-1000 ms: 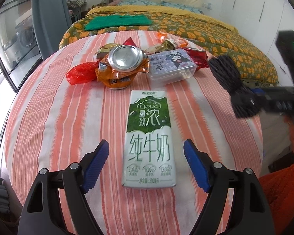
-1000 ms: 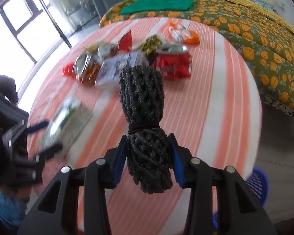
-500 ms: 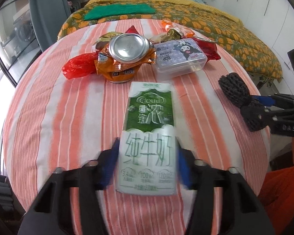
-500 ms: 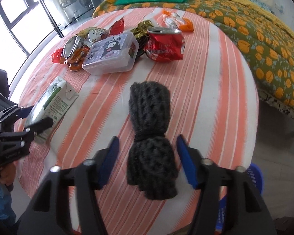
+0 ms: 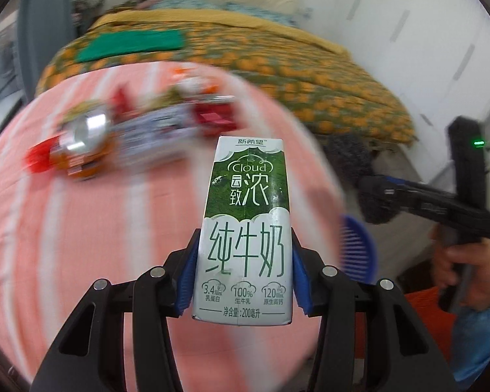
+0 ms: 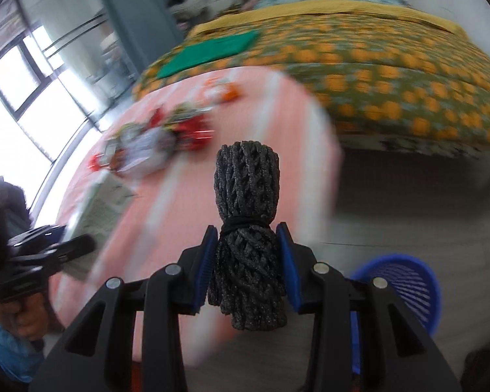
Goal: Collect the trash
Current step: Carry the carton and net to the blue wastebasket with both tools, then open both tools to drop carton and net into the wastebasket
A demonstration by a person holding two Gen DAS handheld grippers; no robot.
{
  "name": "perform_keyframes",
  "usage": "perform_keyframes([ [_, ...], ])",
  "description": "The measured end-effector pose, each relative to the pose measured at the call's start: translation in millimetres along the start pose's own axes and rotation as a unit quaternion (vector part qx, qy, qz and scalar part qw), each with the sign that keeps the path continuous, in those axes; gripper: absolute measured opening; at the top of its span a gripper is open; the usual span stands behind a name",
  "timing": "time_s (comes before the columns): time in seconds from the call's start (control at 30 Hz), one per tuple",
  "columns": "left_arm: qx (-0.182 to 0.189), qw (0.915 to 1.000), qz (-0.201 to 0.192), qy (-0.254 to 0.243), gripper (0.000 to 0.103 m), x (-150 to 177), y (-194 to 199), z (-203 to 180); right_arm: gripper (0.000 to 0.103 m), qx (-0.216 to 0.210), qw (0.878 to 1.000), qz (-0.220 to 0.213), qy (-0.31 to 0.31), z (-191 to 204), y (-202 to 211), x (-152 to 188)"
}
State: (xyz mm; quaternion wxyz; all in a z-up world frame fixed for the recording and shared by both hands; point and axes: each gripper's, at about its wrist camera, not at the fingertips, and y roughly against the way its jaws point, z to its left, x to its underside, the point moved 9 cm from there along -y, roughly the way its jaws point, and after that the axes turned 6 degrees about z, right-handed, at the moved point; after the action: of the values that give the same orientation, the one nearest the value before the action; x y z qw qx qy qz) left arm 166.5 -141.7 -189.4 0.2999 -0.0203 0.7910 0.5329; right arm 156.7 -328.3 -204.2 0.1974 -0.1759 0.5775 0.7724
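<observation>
Your left tongs [image 5: 243, 277] pinch a milk carton [image 5: 245, 228] by its lower half, blue pads [image 5: 187, 277] flat on both sides, carton upright between them and off the striped cloth [image 5: 81, 245]. Carton print reads "Cloud" on the green band, big characters 纯牛奶 below, then "3.4", "100%", "120", and 200 on the bottom line; small brand characters sit at the top edge. Your right tongs [image 6: 246, 263] are pressed together on a dark net bundle [image 6: 246, 202], gripping just under its black tie, bundle sticking up past the tips. Blue basket [image 6: 405, 290] sits low and right of the right tongs, on the floor; from the left tongs it shows just right of the carton, past the cloth edge. Remaining trash pile [image 5: 130, 130] lies ahead and left of both tongs: silver can top, red wrappers, a clear box, all blurred, labels unreadable. Bed [image 6: 359, 65] with orange-flowered cover beyond.
</observation>
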Motion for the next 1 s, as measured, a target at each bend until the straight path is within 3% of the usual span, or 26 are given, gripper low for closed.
perform_keyframes([
  [0.23, 0.077, 0.9938, 0.032, -0.073, 0.049, -4, -49, -142, 0.037, 0.083, 0.993, 0.018, -0.085, -139, 8, 46],
  [0.43, 0.086, 0.9879, 0.09, -0.093, 0.049, 12, -125, -216, 0.037, 0.112, 0.984, 0.033, -0.136, -214, -5, 87],
  [0.7, 0.066, 0.9847, 0.137, -0.086, 0.049, 36, -220, -246, 0.037, 0.102, 0.977, 0.048, -0.18, -258, -16, 112],
  [0.8, 0.068, 0.9846, 0.139, -0.082, 0.05, 35, -247, -250, 0.042, 0.09, 0.975, 0.049, -0.196, -269, -20, 114],
  [0.83, 0.066, 0.9851, 0.137, -0.08, 0.054, 35, -257, -252, 0.055, 0.084, 0.974, 0.048, -0.203, -273, -21, 115],
  [0.87, 0.066, 0.9852, 0.137, -0.08, 0.059, 33, -264, -253, 0.06, 0.079, 0.974, 0.047, -0.208, -275, -20, 116],
  [0.93, 0.059, 0.9864, 0.13, -0.082, 0.071, 31, -269, -254, 0.061, 0.074, 0.972, 0.04, -0.219, -279, -16, 117],
  [1.0, 0.05, 0.9877, 0.118, -0.089, 0.076, 30, -265, -253, 0.062, 0.076, 0.971, 0.031, -0.223, -280, -10, 117],
])
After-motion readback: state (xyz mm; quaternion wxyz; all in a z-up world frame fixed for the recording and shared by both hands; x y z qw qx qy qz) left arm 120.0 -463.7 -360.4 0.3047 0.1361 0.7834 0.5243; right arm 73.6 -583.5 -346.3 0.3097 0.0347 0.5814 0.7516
